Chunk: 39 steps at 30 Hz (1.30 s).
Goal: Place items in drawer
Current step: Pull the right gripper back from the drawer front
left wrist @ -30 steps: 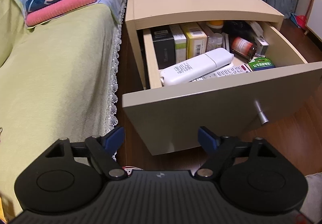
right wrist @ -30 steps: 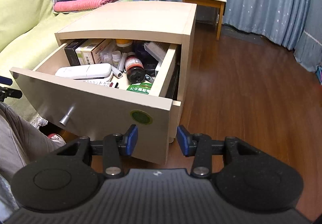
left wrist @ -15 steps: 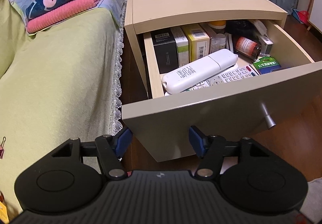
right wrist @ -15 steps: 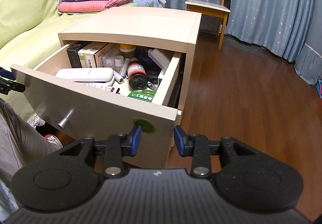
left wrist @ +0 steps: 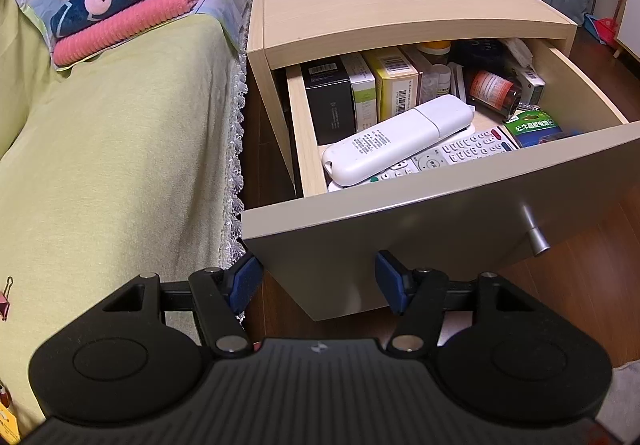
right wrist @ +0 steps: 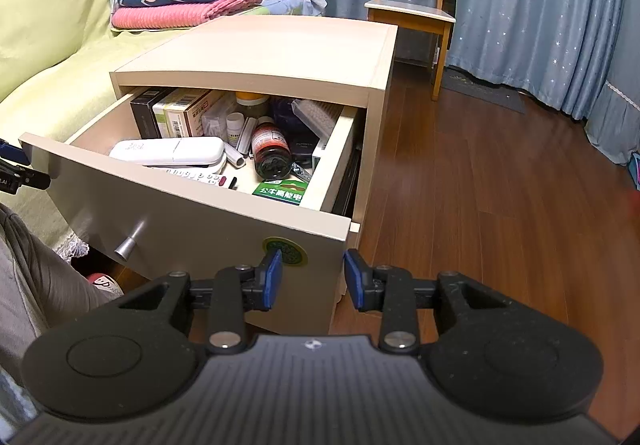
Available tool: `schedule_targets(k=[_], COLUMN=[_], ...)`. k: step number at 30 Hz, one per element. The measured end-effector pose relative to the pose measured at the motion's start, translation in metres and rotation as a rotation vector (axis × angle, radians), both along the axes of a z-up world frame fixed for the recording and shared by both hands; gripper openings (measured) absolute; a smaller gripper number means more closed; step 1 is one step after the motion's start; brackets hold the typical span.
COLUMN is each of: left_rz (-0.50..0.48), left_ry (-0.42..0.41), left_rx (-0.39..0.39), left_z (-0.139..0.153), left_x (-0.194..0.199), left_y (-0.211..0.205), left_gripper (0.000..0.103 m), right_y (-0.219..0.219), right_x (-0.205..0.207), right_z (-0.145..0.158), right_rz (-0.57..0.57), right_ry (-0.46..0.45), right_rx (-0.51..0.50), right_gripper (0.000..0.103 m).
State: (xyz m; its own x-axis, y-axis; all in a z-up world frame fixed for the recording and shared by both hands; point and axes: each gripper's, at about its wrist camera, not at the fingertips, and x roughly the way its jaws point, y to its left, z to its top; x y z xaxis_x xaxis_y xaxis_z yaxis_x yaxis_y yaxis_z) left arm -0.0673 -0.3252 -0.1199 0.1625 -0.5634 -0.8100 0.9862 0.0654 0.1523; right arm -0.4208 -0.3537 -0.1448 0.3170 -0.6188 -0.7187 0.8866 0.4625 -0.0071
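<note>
The drawer is pulled out, its top left open, but its floor is crowded by remotes, boxes and a bottle. Bare floor is left at its right; the bed closes its left.

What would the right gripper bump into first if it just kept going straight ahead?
Most likely the drawer front. The right gripper is open and empty, its fingertips close to the panel's right end near the round green sticker. Depth is hard to judge, so it could slip past the edge.

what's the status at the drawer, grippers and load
Left gripper open, empty. Right gripper open, empty. Drawer pulled out, white remote inside. Nothing blocking.
</note>
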Motion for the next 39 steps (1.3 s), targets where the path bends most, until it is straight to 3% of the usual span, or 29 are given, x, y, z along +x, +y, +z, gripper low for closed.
schedule_targets(k=[39], left_rz=[0.025], left_ry=[-0.014], left_rx=[0.010], left_z=[0.000], left_x=[-0.004], left_y=[-0.007], left_gripper=[0.063], right_y=[-0.020], right_x=[0.006], right_z=[0.002], right_rz=[-0.019], right_ry=[-0.006], right_rx=[0.010], right_gripper=[0.030])
